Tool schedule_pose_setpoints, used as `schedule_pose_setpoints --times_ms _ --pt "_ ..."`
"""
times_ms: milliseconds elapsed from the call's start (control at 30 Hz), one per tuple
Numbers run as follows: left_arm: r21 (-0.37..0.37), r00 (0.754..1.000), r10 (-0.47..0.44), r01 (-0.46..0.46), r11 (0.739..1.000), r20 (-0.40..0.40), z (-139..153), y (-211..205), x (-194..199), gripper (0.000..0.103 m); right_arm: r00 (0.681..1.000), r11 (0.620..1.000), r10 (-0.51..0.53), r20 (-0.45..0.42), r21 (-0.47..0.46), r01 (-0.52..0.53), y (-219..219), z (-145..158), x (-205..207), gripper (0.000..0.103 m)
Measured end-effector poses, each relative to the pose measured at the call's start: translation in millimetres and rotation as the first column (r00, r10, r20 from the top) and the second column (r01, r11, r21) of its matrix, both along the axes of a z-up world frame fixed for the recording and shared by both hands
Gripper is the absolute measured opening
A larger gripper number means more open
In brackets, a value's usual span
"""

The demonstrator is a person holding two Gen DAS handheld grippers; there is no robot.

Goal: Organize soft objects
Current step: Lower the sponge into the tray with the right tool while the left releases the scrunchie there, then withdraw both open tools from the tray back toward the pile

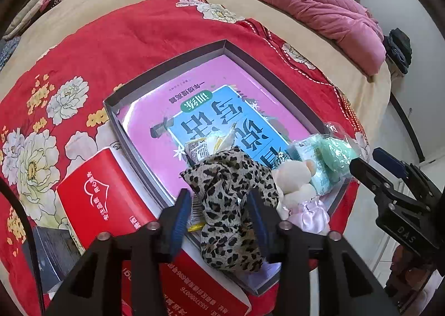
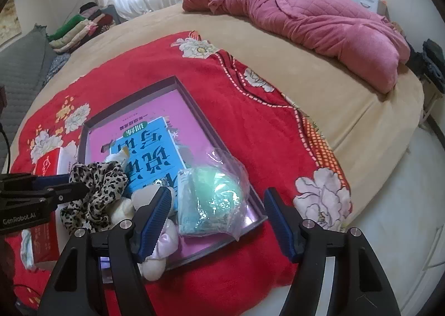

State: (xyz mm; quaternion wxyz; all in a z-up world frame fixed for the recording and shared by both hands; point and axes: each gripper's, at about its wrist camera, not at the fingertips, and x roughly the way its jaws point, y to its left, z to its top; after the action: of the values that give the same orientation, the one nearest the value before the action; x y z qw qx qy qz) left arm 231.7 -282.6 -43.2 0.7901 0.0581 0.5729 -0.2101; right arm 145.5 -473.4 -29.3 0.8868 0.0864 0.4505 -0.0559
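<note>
A shallow grey box with a pink and blue book inside lies on a red floral blanket. In its near end sit a leopard-print scrunchie, a cream plush doll in a pink dress and a bagged green sponge. My left gripper is open, its fingers on either side of the scrunchie. My right gripper is open, just above the bagged sponge, with the doll at its left finger. The scrunchie lies beside the left gripper.
A red carton lies left of the box, over a dark book. Small packets lie on the book in the box. A pink quilt is heaped at the far side of the bed. Folded clothes are stacked far left.
</note>
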Motion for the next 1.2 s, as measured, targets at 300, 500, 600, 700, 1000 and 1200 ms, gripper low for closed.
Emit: schedule_pose_setpoints --times_ms 300,500,600,700,1000,1200 --pt "-0.010 1.000 0.010 -0.010 1.000 0.004 6.9 4.2 1.5 0.058 1.000 1.000 -0.013 0.000 0.001 0.013 -1.7 7.6 -2.1 0.073" --pt "-0.022 0.999 0.013 -0.013 1.000 0.033 19.7 8.3 -4.3 0.065 1.000 1.000 -0.015 0.018 -0.005 0.015 -0.7 18.1 -3.4 0.073" --pt "-0.029 0.999 0.013 -0.011 1.000 0.049 26.7 10.2 -8.3 0.065 1.000 1.000 -0.016 0.026 -0.009 0.016 1.2 23.5 -4.8 0.074" --pt "-0.033 0.998 0.016 -0.014 0.999 0.056 31.9 12.7 -10.8 0.067 0.999 1.000 -0.013 0.033 -0.023 0.013 4.0 28.2 -6.8 0.074" --pt "-0.054 0.995 0.038 -0.033 0.998 0.087 51.7 26.8 -27.8 0.069 0.998 0.999 -0.021 0.063 -0.024 0.023 9.0 44.2 -17.1 0.075" --pt "-0.042 0.992 0.042 -0.038 0.998 0.116 63.3 36.4 -42.6 0.082 0.997 0.999 -0.031 0.076 -0.014 0.032 14.3 52.1 -23.9 0.076"
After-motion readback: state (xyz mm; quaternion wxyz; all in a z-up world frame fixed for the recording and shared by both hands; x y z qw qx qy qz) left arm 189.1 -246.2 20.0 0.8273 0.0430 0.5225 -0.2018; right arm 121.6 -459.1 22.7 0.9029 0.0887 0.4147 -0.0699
